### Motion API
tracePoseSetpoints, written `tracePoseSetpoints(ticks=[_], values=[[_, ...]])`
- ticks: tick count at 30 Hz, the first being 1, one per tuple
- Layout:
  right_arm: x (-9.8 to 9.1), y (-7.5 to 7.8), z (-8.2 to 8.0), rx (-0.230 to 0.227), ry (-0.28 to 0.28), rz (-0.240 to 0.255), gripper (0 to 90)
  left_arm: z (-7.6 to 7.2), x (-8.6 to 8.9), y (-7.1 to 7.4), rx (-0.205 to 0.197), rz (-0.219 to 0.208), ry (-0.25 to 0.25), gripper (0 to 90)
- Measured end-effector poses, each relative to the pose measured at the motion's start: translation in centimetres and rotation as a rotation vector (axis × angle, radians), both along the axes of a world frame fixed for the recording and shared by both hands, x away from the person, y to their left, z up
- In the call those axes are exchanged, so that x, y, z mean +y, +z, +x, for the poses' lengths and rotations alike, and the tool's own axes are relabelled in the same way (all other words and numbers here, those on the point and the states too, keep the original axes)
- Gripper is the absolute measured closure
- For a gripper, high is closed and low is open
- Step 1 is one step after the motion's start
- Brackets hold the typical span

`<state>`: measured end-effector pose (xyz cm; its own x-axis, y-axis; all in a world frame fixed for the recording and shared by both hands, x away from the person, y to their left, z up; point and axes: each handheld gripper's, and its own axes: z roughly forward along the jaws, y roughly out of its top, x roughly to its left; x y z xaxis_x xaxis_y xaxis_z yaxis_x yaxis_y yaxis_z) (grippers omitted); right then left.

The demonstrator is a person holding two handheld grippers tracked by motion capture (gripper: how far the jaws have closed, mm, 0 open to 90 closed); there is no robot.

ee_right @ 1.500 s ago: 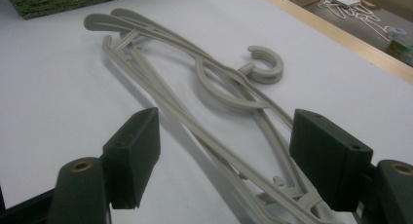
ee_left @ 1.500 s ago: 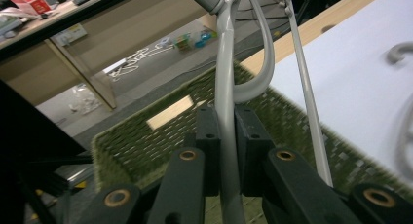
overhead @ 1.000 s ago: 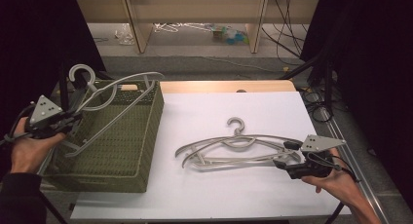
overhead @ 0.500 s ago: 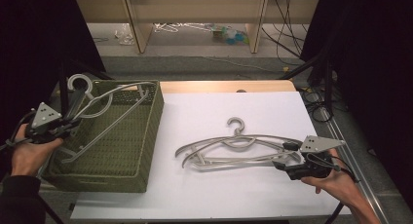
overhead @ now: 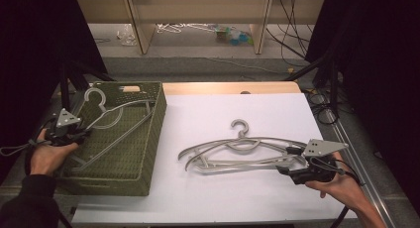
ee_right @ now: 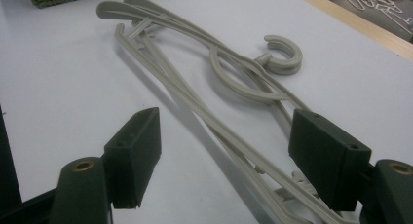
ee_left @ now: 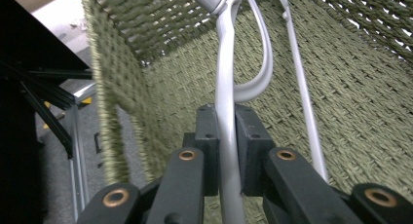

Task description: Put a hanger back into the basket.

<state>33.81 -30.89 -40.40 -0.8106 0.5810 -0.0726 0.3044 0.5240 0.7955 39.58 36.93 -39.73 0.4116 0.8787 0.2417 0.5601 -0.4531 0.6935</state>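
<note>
While the left gripper pinches a grey hanger, that hanger sits inside the green basket.
The basket stands on the left side of the desk. The right gripper has its jaws wide apart, one on each side of the end of two more hangers lying flat on the white desk, not squeezing them.

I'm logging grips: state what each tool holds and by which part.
The left tool is shut on a grey hanger, gripping one slim arm of it over the green basket. The right tool stands open around the hangers on the table, holding nothing.
</note>
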Motion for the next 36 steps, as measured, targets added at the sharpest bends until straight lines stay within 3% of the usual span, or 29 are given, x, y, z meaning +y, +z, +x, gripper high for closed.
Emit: tracePoseSetpoints(ticks=[2,6,8,11,12,13,15,19,21,22,25,31,32,36], values=[[0.0,0.0,0.0,-0.001,0.000,0.001,28.8,0.1,-0.2,-0.4,0.020,-0.005,0.009,81.1],[-0.1,-0.1,0.0,-0.001,-0.005,-0.002,28.8,0.3,-0.5,-0.5,0.061,0.040,0.033,76.5],[-0.1,-0.1,0.0,-0.001,-0.010,0.001,28.8,0.1,-0.4,-0.6,0.072,0.024,0.070,71.4],[-0.2,-0.2,0.0,0.000,-0.012,-0.001,28.8,-0.3,-0.3,-0.2,0.033,-0.009,0.160,56.9],[-0.2,-0.3,0.1,-0.004,-0.012,0.003,28.8,-0.7,-0.3,0.4,0.001,-0.015,0.179,53.0],[-0.2,-0.3,0.1,-0.004,-0.012,0.003,28.8,-0.7,-0.3,0.4,0.001,-0.015,0.179,50.0],[-0.1,-0.4,0.2,-0.001,-0.015,0.003,28.8,-1.2,-0.9,1.0,-0.045,-0.055,0.180,45.1],[0.0,-0.4,0.3,-0.008,-0.021,0.018,28.7,-2.4,-3.2,2.1,-0.098,-0.149,0.128,41.1],[0.0,-0.4,0.4,-0.014,-0.037,0.038,28.4,-3.2,-5.4,2.7,-0.139,-0.228,0.087,37.2],[0.0,-0.4,0.4,-0.014,-0.037,0.038,28.4,-3.2,-5.4,2.7,-0.139,-0.228,0.087,35.5],[-0.1,-0.5,0.5,-0.026,-0.060,0.060,28.0,-4.1,-8.0,3.2,-0.167,-0.299,0.030,33.3],[-0.1,-0.7,0.8,-0.035,-0.094,0.087,26.6,-5.8,-13.0,3.9,-0.202,-0.373,-0.078,27.1],[-0.2,-0.9,0.8,-0.036,-0.101,0.093,25.9,-6.1,-13.9,4.0,-0.206,-0.375,-0.093,22.7],[-0.3,-1.0,0.9,-0.038,-0.108,0.104,25.2,-7.1,-17.4,4.0,-0.193,-0.398,-0.189,22.6]])
